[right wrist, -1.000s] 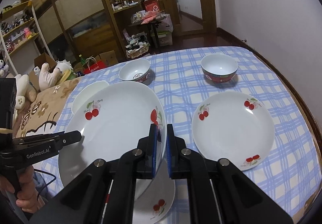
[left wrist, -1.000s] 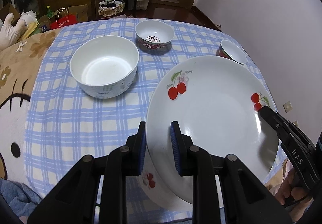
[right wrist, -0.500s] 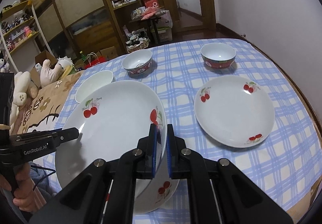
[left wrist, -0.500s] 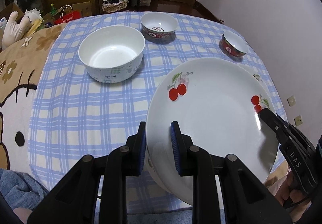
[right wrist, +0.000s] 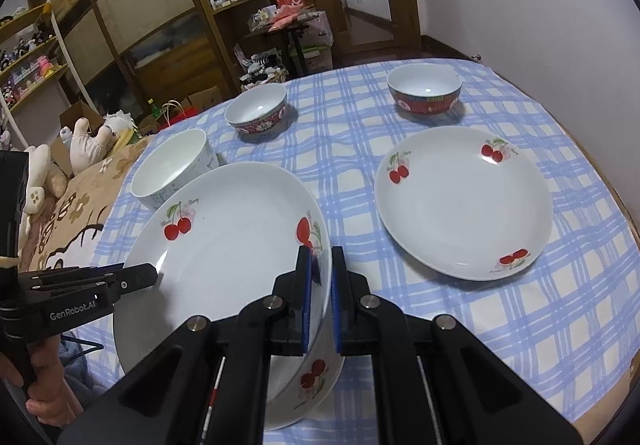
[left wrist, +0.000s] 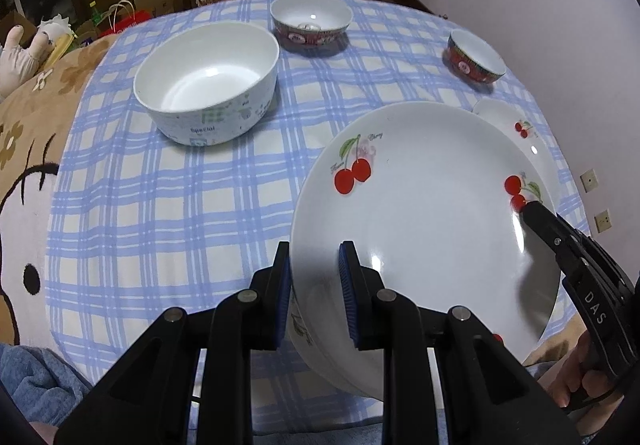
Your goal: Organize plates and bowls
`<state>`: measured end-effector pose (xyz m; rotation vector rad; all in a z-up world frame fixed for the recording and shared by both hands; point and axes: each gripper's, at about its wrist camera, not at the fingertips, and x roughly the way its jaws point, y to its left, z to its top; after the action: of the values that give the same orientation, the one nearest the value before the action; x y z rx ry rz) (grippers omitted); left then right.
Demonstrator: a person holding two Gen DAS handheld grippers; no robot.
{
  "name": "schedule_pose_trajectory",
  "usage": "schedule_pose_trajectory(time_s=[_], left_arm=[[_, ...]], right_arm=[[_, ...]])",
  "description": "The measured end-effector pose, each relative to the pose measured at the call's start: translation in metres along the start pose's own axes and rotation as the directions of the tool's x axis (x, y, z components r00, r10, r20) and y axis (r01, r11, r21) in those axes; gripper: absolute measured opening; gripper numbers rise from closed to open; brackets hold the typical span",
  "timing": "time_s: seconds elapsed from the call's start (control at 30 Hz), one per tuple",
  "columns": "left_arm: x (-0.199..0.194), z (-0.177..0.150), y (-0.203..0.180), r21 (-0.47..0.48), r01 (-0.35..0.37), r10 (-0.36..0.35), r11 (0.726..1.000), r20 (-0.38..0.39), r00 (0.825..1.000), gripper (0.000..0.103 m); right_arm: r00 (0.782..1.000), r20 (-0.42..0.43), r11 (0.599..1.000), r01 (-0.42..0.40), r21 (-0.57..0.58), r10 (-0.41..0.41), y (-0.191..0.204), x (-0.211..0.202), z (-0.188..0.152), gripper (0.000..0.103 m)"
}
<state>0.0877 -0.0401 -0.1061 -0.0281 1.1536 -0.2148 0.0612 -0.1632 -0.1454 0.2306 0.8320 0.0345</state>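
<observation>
A large white cherry plate [left wrist: 432,205] is held tilted just above the blue checked tablecloth [left wrist: 160,213]. My left gripper [left wrist: 314,257] is shut on its near left rim. My right gripper [right wrist: 320,253] is shut on the opposite rim of the cherry plate [right wrist: 224,257]. Part of another cherry plate [right wrist: 316,377] shows beneath it. A third cherry plate [right wrist: 464,201] lies flat to the right. A big white bowl [left wrist: 208,81], a patterned bowl [left wrist: 310,21] and a red bowl [left wrist: 476,61] stand farther back.
A brown cartoon blanket [left wrist: 24,165] covers the surface left of the cloth, with stuffed toys [right wrist: 92,141] beyond it. A wall [left wrist: 540,5] runs close along the right side. Wooden cabinets [right wrist: 160,5] and floor clutter fill the background.
Both grippers have sunk with the big plate, which now hangs closer to the table and the plate below it. The grips are unchanged.
</observation>
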Motion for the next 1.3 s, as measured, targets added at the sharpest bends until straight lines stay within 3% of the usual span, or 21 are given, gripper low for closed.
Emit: schedule_pose_trajectory(time_s=[0.5, 1.3], left_arm=[[0.036, -0.002, -0.005, 0.032, -0.03, 0.033, 0.999, -0.087, 0.996, 0.023], [0.052, -0.004, -0.015, 0.11, -0.048, 0.061, 0.993, -0.121, 0.991, 0.023]], right_arm=[[0.997, -0.074, 0.999, 0.034, 0.003, -0.034, -0.007, 0.027, -0.008, 0.01], [0.991, -0.103, 0.996, 0.09, -0.016, -0.091, -0.009, 0.037, -0.013, 0.011]])
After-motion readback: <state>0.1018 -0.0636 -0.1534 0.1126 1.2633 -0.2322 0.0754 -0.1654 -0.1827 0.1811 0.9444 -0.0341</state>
